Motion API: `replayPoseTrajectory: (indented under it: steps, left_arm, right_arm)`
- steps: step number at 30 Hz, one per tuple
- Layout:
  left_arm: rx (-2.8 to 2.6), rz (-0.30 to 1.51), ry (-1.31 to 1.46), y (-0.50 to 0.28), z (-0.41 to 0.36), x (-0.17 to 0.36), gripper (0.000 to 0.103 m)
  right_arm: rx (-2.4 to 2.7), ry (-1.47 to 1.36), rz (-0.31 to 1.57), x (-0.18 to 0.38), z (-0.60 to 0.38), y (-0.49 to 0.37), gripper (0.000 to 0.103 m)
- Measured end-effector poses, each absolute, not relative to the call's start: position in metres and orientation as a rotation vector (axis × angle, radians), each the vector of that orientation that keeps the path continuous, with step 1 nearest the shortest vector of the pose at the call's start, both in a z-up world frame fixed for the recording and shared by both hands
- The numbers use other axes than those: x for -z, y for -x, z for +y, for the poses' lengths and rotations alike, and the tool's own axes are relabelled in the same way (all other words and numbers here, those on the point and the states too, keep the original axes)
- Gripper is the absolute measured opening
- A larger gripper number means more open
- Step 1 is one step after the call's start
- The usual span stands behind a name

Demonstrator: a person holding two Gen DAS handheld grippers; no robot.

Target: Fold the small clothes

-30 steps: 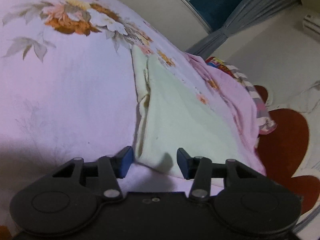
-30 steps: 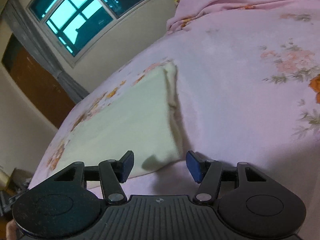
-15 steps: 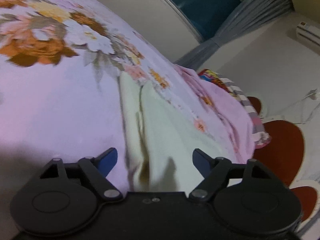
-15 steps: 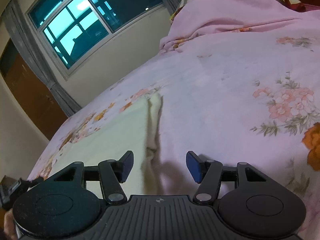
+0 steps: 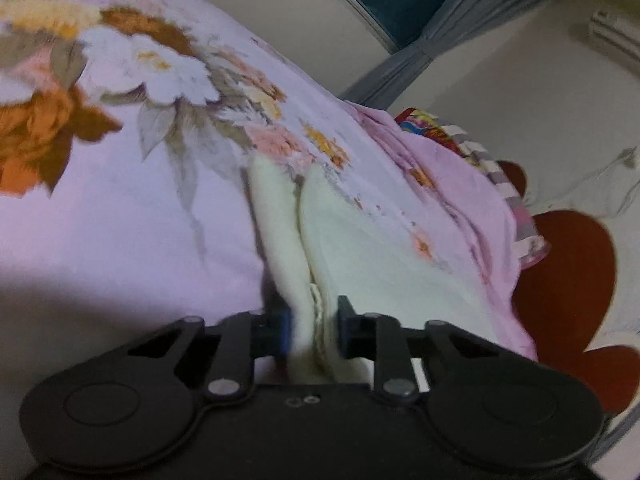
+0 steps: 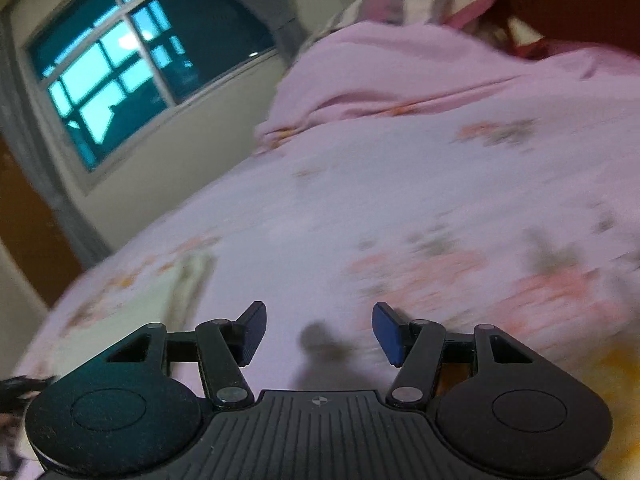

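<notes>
A cream folded garment (image 5: 360, 264) lies on the pink floral bedsheet (image 5: 120, 208). Its layered near edge stands bunched between the pads of my left gripper (image 5: 313, 320), whose jaws are closing and pressing on the cloth from both sides. In the right wrist view the same garment (image 6: 172, 296) shows only as a pale strip at the lower left. My right gripper (image 6: 319, 328) hovers open over bare sheet to the right of it, with nothing between its fingers.
A bunched pink quilt (image 6: 400, 76) and a striped pillow (image 5: 520, 216) lie at the bed's far end by a red headboard (image 5: 568, 272). A window (image 6: 120, 72) with grey curtains sits in the wall beside the bed.
My left gripper slid forward over the garment's near edge, spread wider, then narrowed onto it. My right gripper swung right, so the garment's edge left its jaws and now sits off to the left.
</notes>
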State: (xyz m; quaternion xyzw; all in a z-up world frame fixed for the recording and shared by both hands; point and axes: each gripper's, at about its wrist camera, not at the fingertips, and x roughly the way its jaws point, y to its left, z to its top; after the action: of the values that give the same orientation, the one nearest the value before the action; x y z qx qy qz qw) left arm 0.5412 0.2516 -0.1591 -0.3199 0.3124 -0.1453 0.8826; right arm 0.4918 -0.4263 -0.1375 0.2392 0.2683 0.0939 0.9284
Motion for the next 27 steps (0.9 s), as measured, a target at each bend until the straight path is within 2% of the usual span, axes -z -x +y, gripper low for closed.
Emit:
replayPoseTrajectory:
  steps: [9,12,14,19,21,22,24,27]
  left_arm:
    - [0.217,0.696,0.621,-0.547,0.232,0.122,0.014]
    - [0.233,0.707,0.57,-0.557,0.204,0.092,0.014]
    - [0.273,0.706,0.536,-0.561,0.179,0.07,0.014]
    - [0.314,0.745,0.449,-0.587,0.08,0.032,0.014]
    - [0.311,0.77,0.436,-0.599,0.039,0.032,0.012]
    - [0.304,0.783,0.444,-0.605,0.019,0.036,0.005]
    - [0.287,0.785,0.471,-0.611,-0.018,0.044,0.0]
    - [0.295,0.804,0.506,-0.615,-0.067,0.062,0.0]
  right_arm:
    - [0.164,-0.213,0.567,0.141,-0.482,-0.494,0.059]
    - [0.123,-0.358,0.542,0.16,-0.499,-0.485,0.061]
    - [0.092,-0.421,0.518,0.163,-0.507,-0.479,0.068]
    - [0.04,-0.558,0.463,0.164,-0.531,-0.467,0.07]
    - [0.022,-0.628,0.444,0.163,-0.542,-0.47,0.07]
    - [0.008,-0.662,0.431,0.166,-0.547,-0.468,0.07]
    - [-0.008,-0.701,0.419,0.164,-0.551,-0.467,0.07]
    - [-0.025,-0.721,0.407,0.164,-0.555,-0.461,0.071]
